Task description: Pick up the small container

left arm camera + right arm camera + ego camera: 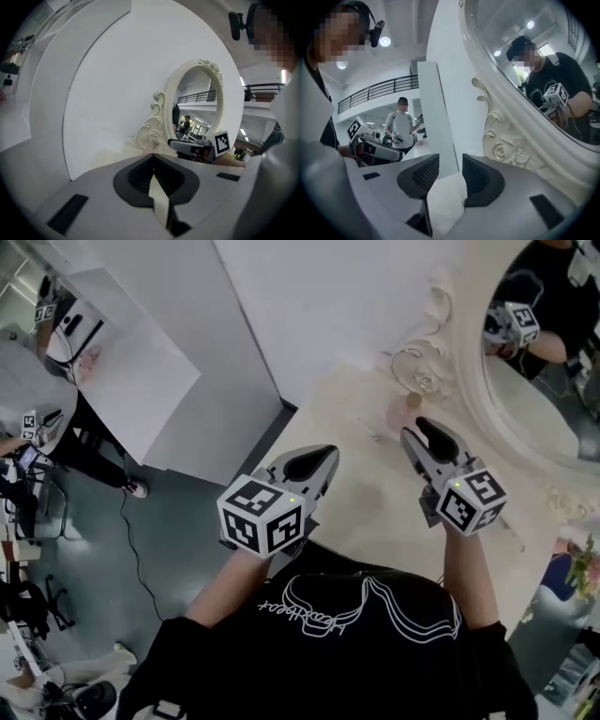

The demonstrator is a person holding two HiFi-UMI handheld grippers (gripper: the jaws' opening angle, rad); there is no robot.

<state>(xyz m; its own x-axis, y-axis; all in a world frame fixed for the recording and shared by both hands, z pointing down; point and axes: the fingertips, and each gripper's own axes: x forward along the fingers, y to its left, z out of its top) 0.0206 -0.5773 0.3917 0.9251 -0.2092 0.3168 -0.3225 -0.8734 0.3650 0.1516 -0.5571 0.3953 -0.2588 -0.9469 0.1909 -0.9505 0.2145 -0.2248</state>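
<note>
A small, pale pink, see-through container point(405, 412) stands on the cream table point(375, 507), close to the ornate foot of the mirror. My right gripper point(419, 428) hovers just short of it, tips pointing at it. Its jaws are open, with only air between the dark ribbed pads point(426, 174); the right gripper point(450, 161) view does not show the container. My left gripper point(327, 455) hangs to the left over the table's edge, farther from the container. In the left gripper point(153, 157) view its pads meet at the tip, with nothing held.
A large oval mirror in a carved cream frame point(469, 381) leans along the table's right side and reflects me and my grippers. A white wall panel point(319, 306) rises behind the table. Grey floor with a black cable point(131, 549) drops away to the left.
</note>
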